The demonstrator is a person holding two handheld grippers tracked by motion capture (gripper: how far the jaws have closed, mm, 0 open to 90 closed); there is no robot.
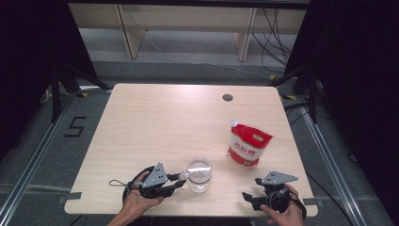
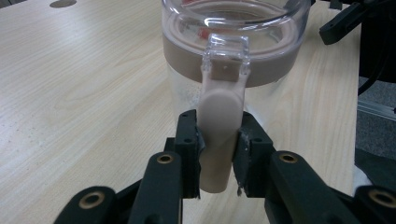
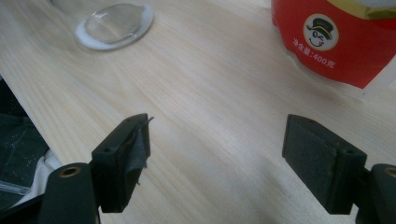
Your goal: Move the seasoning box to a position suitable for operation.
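Observation:
A clear glass jar (image 1: 199,174) with a beige sealing band stands near the table's front edge. In the left gripper view the jar (image 2: 233,42) is close up, and its beige latch tab (image 2: 219,116) hangs down its side. My left gripper (image 2: 218,154) is shut on that tab, one pad on each side. From the left, the left gripper (image 1: 181,178) reaches level to the jar. A red pouch (image 1: 249,143) with a white spout stands behind and to the right. My right gripper (image 1: 248,197) rests open at the front right, its jaws wide apart over bare wood (image 3: 217,154), nothing between them.
The light wooden table (image 1: 164,122) has a round cable hole (image 1: 227,97) at the back. The red pouch (image 3: 336,42) and the jar's base (image 3: 114,23) lie ahead of the right gripper. Black frames and cables stand on the floor around the table.

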